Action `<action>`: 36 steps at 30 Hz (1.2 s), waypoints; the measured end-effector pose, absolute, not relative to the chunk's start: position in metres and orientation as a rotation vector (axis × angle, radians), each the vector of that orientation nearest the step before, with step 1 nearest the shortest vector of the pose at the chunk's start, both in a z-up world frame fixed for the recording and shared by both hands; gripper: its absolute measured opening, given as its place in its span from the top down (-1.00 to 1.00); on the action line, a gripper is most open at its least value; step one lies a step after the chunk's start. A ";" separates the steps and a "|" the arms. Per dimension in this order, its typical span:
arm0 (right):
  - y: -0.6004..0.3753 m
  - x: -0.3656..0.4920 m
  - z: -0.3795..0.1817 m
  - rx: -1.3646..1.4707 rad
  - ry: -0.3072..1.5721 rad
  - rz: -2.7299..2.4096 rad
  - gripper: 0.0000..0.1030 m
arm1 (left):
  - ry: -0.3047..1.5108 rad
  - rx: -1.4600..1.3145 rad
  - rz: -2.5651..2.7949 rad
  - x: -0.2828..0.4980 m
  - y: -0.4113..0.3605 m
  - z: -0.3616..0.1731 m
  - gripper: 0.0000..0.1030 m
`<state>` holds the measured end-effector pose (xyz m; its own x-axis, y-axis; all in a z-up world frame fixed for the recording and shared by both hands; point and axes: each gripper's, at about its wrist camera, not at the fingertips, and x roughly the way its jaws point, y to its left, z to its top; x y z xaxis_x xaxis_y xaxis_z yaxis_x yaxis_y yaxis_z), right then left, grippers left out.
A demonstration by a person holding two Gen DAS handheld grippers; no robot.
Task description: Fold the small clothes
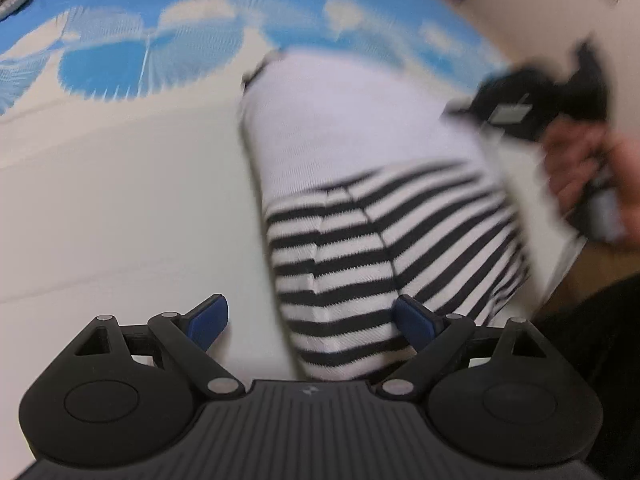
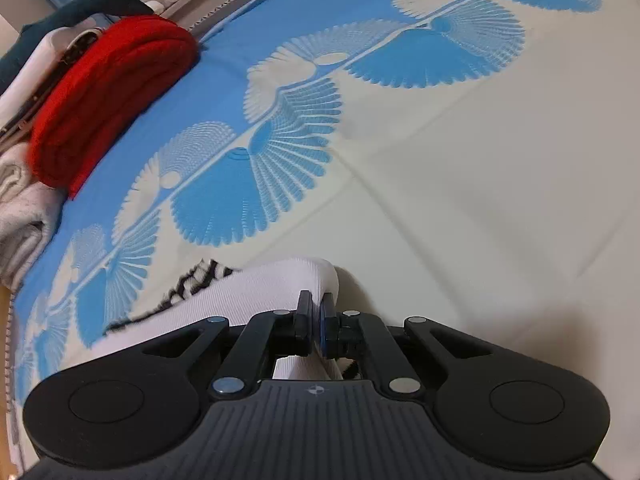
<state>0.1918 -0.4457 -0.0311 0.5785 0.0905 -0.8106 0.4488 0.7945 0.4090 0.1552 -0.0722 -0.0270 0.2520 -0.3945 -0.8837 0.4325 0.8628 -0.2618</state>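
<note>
1. The small knitted garment, plain white in its far part and black-and-white striped in its near part [image 1: 352, 208], lies on the cream bedsheet with blue fan-shaped prints [image 1: 120, 200]. Its long axis runs away from the left gripper, from the striped end to the white end.
2. The left gripper [image 1: 312, 320] hovers just over the striped end. Its jaws stand wide open, one blue pad on each side of the stripes, and they hold nothing.
3. The right gripper [image 2: 317, 320] is at the right side of the garment, in the person's hand [image 1: 580, 172]. Its jaws are closed on a raised fold of the white fabric [image 2: 280, 284], which bulges above the pads.
4. In my judgement the right hand is the one to carry the fold, because it already has the cloth; the garment lies to its left.
5. A folded red knitted cloth [image 2: 108, 96] sits well apart from the garment, at the sheet's edge.
</note>
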 end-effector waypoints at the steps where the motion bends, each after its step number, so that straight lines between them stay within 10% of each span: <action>1: -0.446 0.190 -0.029 0.644 0.942 -0.200 0.92 | 1.204 0.031 -0.549 0.157 -0.071 -0.028 -0.81; 8: -0.451 0.162 -0.011 0.671 0.913 -0.024 0.08 | 1.130 -0.185 -0.536 0.178 -0.051 -0.005 -0.81; 13: -0.422 0.152 -0.017 0.413 1.047 0.135 0.10 | 1.121 -0.358 -0.504 0.210 -0.042 -0.005 -0.81; 18: -0.412 0.145 -0.027 0.319 1.102 0.196 0.86 | 1.155 -0.497 -0.472 0.245 -0.044 -0.022 -0.81; 28: -0.434 0.139 -0.031 0.375 1.122 0.128 0.94 | 1.247 -0.600 -0.457 0.277 -0.057 -0.074 -0.81; 31: -0.436 0.142 -0.035 0.418 1.148 0.137 0.65 | 1.268 -0.630 -0.476 0.283 -0.062 -0.089 -0.83; 33: -0.439 0.143 -0.037 0.427 1.148 0.085 0.06 | 1.262 -0.655 -0.498 0.286 -0.066 -0.094 -0.83; 36: -0.444 0.149 -0.044 0.452 1.156 0.039 -0.14 | 1.242 -0.659 -0.522 0.289 -0.075 -0.097 -0.81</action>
<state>0.1488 -0.4443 -0.0439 0.4124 0.2591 -0.8734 0.1994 0.9098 0.3641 0.2888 -0.0746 -0.0965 0.2503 -0.6851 -0.6841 0.0088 0.7082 -0.7060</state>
